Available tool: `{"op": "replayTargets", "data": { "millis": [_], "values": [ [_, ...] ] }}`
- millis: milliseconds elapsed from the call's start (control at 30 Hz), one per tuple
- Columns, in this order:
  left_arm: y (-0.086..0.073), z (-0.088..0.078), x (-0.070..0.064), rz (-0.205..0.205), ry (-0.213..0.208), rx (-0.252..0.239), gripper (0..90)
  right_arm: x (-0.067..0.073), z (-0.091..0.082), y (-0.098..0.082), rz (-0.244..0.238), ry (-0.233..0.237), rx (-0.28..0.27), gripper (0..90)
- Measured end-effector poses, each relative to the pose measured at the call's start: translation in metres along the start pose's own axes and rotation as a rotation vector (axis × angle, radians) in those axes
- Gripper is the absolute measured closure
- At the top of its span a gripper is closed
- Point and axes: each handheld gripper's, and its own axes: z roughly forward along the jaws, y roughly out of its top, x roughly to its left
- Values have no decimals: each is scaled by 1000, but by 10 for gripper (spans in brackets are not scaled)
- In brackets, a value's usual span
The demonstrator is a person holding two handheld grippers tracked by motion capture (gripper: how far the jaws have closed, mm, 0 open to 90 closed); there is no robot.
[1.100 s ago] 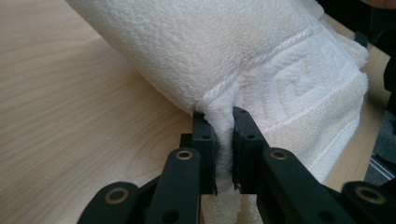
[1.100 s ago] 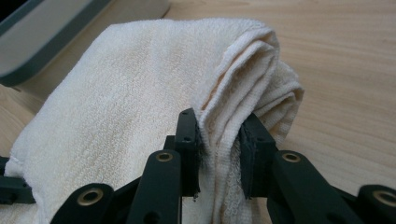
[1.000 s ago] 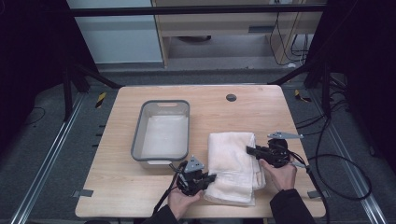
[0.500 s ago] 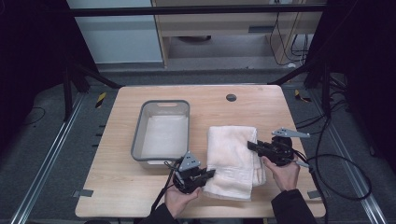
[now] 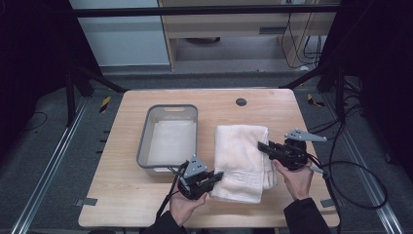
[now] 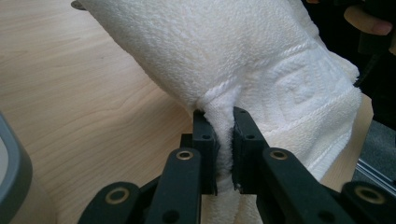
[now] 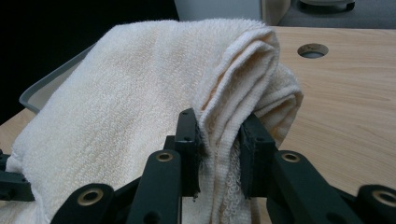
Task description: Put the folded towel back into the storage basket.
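Note:
A folded cream towel (image 5: 242, 158) lies right of centre on the wooden table (image 5: 263, 105). My left gripper (image 5: 217, 175) is shut on the towel's near left corner; in the left gripper view its jaws pinch a fold of the towel (image 6: 261, 60), gripper (image 6: 225, 140). My right gripper (image 5: 263, 146) is shut on the towel's right edge; in the right gripper view several layers of the towel (image 7: 140, 93) are bunched between the jaws, gripper (image 7: 219, 149). Both held edges are raised a little off the table.
A grey plastic tub (image 5: 143, 146) stands left of the towel, its near rim close to my left gripper. A round cable hole (image 5: 240, 102) sits at the table's far side. Cables trail off the right edge near my right hand.
Both grippers have risen slightly with the towel's edges, which now stand a little higher off the table. The tub has not moved.

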Motion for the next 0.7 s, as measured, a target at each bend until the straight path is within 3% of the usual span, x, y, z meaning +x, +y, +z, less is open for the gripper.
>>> {"op": "replayTargets", "data": {
  "millis": [700],
  "values": [
    [34, -20, 11, 9, 17, -85, 814, 14, -4, 40, -46, -16, -85, 726]
  ]
}}
